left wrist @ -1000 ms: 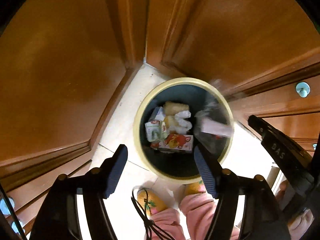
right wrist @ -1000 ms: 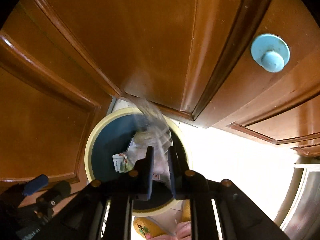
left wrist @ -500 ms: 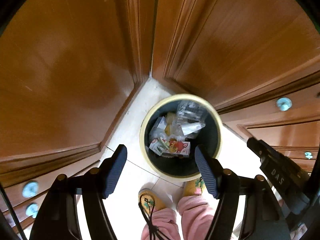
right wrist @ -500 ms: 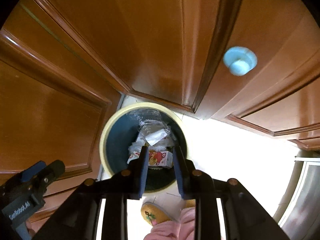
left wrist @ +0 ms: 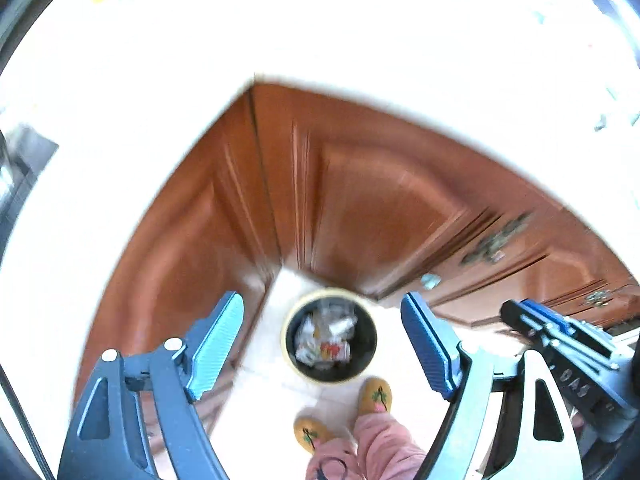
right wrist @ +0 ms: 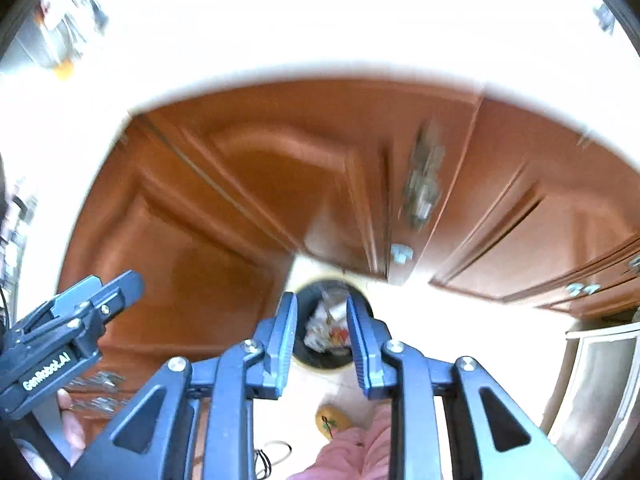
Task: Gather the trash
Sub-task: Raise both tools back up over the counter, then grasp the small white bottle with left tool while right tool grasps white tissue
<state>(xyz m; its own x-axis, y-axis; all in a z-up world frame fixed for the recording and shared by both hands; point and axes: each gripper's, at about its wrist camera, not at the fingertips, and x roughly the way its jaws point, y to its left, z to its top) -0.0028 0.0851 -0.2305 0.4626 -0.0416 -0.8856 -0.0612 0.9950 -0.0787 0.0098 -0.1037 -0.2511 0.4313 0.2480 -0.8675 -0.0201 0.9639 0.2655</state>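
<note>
A round dark trash bin with a cream rim (left wrist: 289, 354) stands on the floor in the corner of the wooden cabinets, far below both grippers. It holds crumpled wrappers and a red-printed carton (left wrist: 332, 350). It also shows in the right wrist view (right wrist: 320, 364). My left gripper (left wrist: 322, 346) is wide open and empty, high above the bin. My right gripper (right wrist: 322, 340) is partly open and empty, also high above the bin.
Brown wooden cabinet doors (left wrist: 360, 200) with metal handles (right wrist: 422, 184) meet in a corner behind the bin. A bright white countertop (left wrist: 320, 20) runs above them. The person's yellow slippers (left wrist: 374, 396) and pink trousers are beside the bin. A steel appliance (right wrist: 592, 392) is at right.
Both grippers have risen well above the bin, so the bin looks much smaller and the countertop has come into view. The right gripper's jaws have opened wider. The clear wrapper lies in the bin.
</note>
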